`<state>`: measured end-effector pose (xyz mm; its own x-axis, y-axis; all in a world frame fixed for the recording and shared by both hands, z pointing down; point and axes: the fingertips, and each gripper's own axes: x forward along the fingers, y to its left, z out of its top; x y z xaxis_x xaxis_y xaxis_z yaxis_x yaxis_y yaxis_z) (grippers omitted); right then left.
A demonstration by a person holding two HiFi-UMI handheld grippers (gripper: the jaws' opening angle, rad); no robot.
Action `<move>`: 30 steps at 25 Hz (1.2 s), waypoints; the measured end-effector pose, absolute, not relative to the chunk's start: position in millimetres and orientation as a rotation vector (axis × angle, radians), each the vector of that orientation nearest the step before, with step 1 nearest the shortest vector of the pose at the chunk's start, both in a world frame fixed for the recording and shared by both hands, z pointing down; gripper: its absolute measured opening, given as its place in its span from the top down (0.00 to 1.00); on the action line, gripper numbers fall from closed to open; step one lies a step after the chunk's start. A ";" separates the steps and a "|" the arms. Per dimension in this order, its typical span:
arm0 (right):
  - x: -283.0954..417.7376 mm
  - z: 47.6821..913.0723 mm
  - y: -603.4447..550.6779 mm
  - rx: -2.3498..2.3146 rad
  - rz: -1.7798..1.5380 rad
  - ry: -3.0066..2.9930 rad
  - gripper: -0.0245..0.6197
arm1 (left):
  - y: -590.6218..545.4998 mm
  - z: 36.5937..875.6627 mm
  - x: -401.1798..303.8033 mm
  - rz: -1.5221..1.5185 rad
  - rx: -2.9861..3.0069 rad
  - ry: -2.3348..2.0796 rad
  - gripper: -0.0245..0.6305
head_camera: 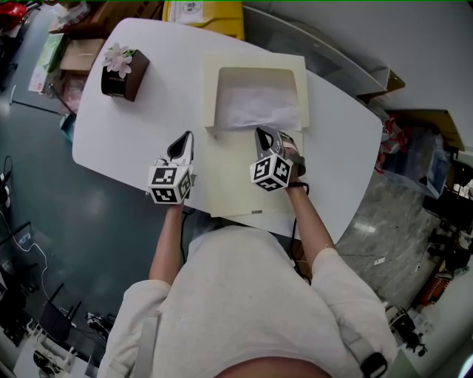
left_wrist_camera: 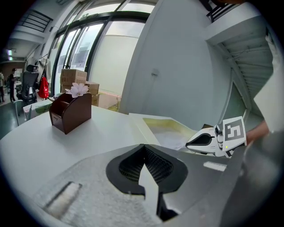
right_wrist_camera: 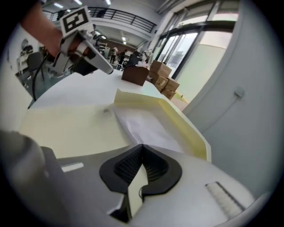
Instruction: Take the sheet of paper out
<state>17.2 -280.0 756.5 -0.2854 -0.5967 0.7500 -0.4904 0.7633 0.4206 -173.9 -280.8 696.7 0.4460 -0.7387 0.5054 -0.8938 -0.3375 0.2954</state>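
Note:
A cream envelope [head_camera: 236,184] lies on the white table [head_camera: 140,133] with its flap folded open. A white sheet of paper [head_camera: 259,107] shows in the opening; in the right gripper view the paper [right_wrist_camera: 142,126] lies just beyond the jaws. My right gripper [head_camera: 264,135] hovers over the envelope at the near edge of the opening, shut, with nothing between its fingers. My left gripper [head_camera: 182,140] is over the bare table just left of the envelope, also shut and empty. The left gripper view shows the envelope [left_wrist_camera: 146,126] and the right gripper [left_wrist_camera: 195,142] to the right.
A brown wooden holder with a white flower [head_camera: 124,72] stands at the table's far left. Cardboard boxes [head_camera: 81,52] and a yellow box [head_camera: 203,16] sit beyond the far edge. The person's torso is close to the near edge.

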 end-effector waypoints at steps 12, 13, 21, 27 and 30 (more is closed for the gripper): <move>20.4 778.8 -282.6 0.567 -0.614 -1.652 0.96 | -283.7 697.7 -185.5 0.376 2.142 -1.382 0.96; 20.9 779.0 -284.2 0.581 -0.605 -1.656 0.96 | -283.4 698.3 -186.0 0.376 2.141 -1.382 0.96; 20.4 783.0 -303.7 0.617 -0.593 -1.637 0.79 | -284.8 702.0 -192.9 0.371 2.128 -1.379 0.96; 15.7 791.5 -308.7 0.594 -0.569 -1.649 0.90 | -284.3 701.0 -196.0 0.363 2.124 -1.382 0.96; 13.5 796.9 -308.4 0.585 -0.538 -1.655 0.98 | -284.0 700.8 -197.9 0.362 2.125 -1.383 0.96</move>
